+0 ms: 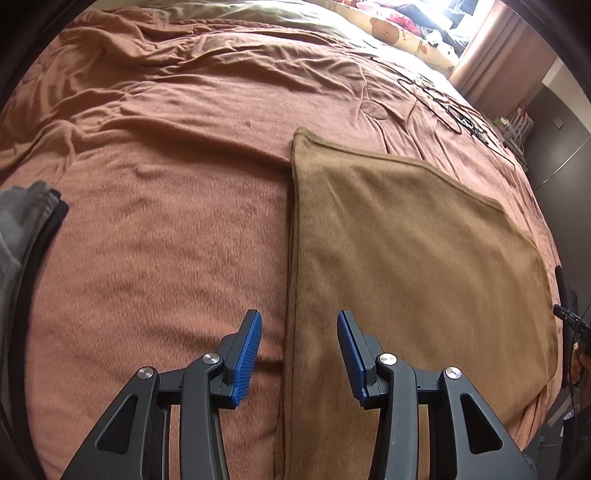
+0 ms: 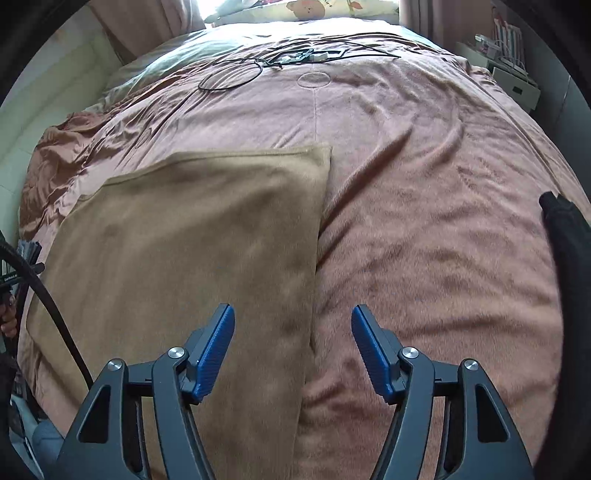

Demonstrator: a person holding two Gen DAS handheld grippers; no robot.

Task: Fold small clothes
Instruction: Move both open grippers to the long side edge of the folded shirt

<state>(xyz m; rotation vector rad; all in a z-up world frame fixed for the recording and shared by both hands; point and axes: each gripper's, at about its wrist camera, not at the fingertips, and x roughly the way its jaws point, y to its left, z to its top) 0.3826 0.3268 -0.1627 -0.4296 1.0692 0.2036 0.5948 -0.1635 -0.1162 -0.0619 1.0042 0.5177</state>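
Bed w/ rust-pink blanket (image 1: 166, 229) fills both views, wrinkled toward the far end. Tan cloth (image 1: 406, 251), the task item, lies flat on blanket, spread smooth w/ hemmed edges; in L view it sits right of centre, in R view (image 2: 192, 243) left of centre, so it's between the two tools. L gripper (image 1: 299, 350): jaws apart, nothing held, hovering over cloth's left edge, one blue pad each side of that edge. R gripper (image 2: 293, 350): jaws apart, empty, straddling cloth's right edge the same way. Only L view: grey garment (image 1: 22, 221) over a dark one at far left edge of bed. Only R view: black garment (image 2: 569, 243) at right rim, white wall along bed's left side, white shelf unit (image 2: 513, 79) far right. Black cable loop (image 2: 231, 75) on blanket is clear in R view; L view shows it small, at upper right. Bear-print pillow (image 1: 402, 33) at head of bed, both views.
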